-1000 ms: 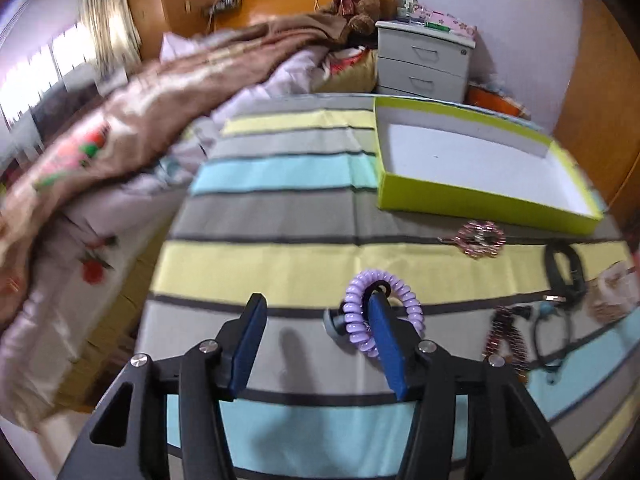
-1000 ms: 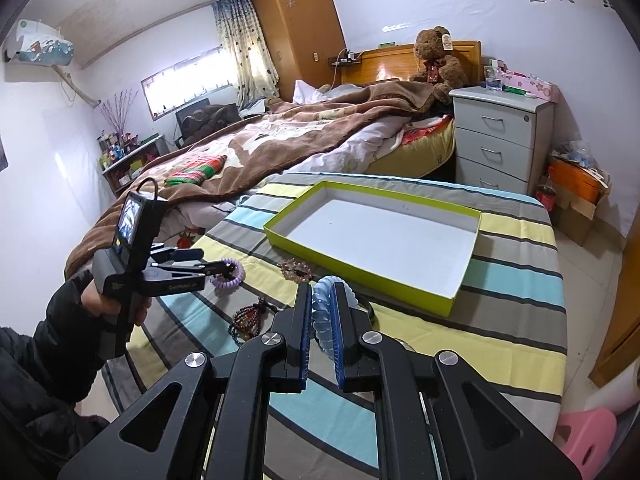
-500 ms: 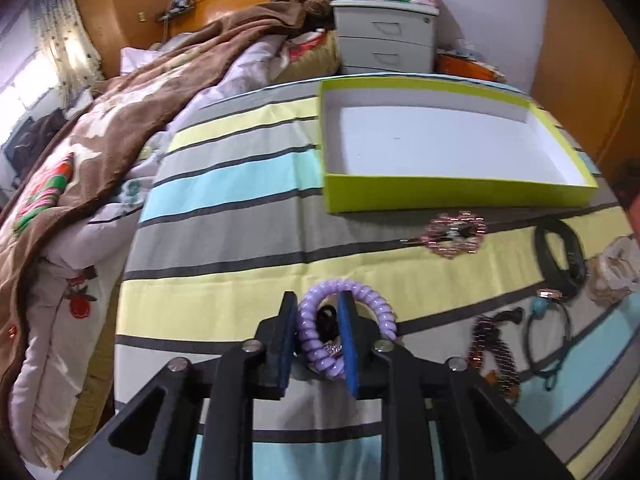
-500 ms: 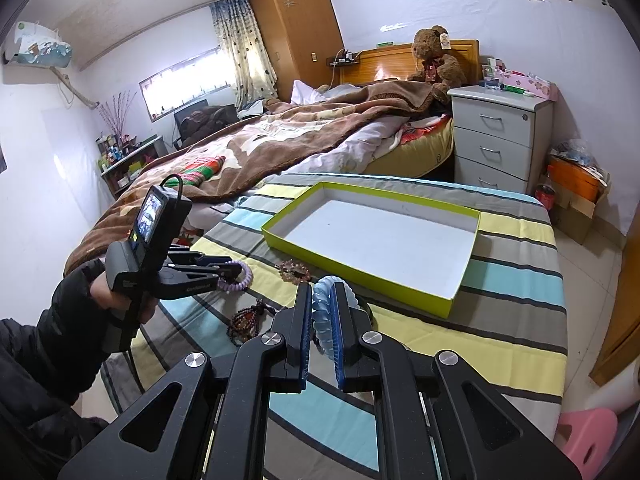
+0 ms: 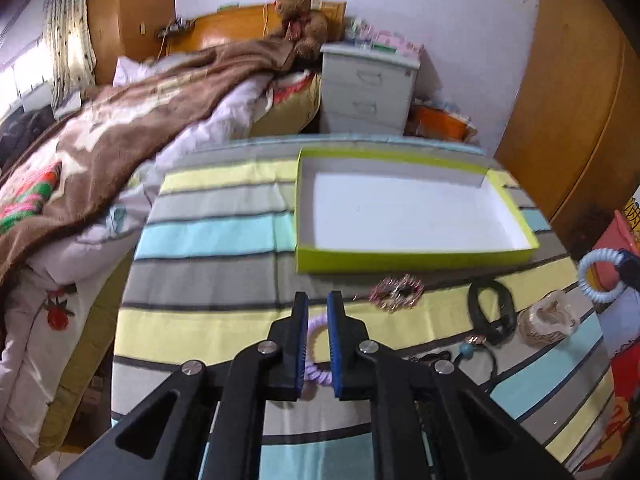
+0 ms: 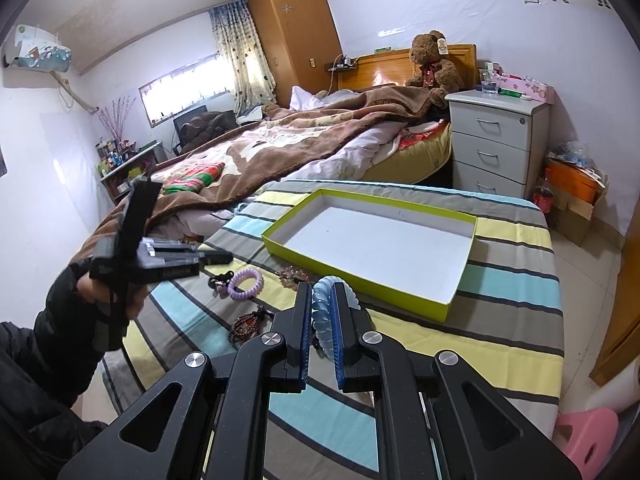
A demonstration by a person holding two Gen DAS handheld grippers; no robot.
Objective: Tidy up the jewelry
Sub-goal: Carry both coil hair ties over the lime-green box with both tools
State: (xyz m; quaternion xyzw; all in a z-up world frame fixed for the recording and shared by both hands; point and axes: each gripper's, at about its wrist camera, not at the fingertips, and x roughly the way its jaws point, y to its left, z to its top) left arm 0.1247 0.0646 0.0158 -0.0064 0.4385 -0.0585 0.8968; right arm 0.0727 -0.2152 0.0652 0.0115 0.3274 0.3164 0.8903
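My right gripper (image 6: 322, 308) is shut on a blue spiral hair tie (image 6: 326, 320), held above the striped cloth near the green box (image 6: 400, 300). It shows at the right edge of the left wrist view (image 5: 600, 280). My left gripper (image 5: 317, 316) is nearly closed and raised; its fingers (image 6: 216, 258) are above the cloth. The purple spiral hair tie (image 6: 246, 283) lies on the cloth below it, apart from the jaws, and shows between them in the left wrist view (image 5: 316, 372). The green box (image 5: 400, 258) has a white, empty floor.
On the cloth lie a pink beaded bracelet (image 5: 396, 292), a black band (image 5: 490, 312), a beige scrunchie (image 5: 548, 322), a dark bead bracelet (image 6: 248, 326) and a black clip (image 6: 220, 278). A bed with a brown blanket (image 6: 280, 140) and a grey nightstand (image 6: 496, 140) stand behind.
My left gripper closed around the purple hair tie, then rose and tilted up; the tie now lies on the cloth below it. My right gripper stayed still with the blue tie.
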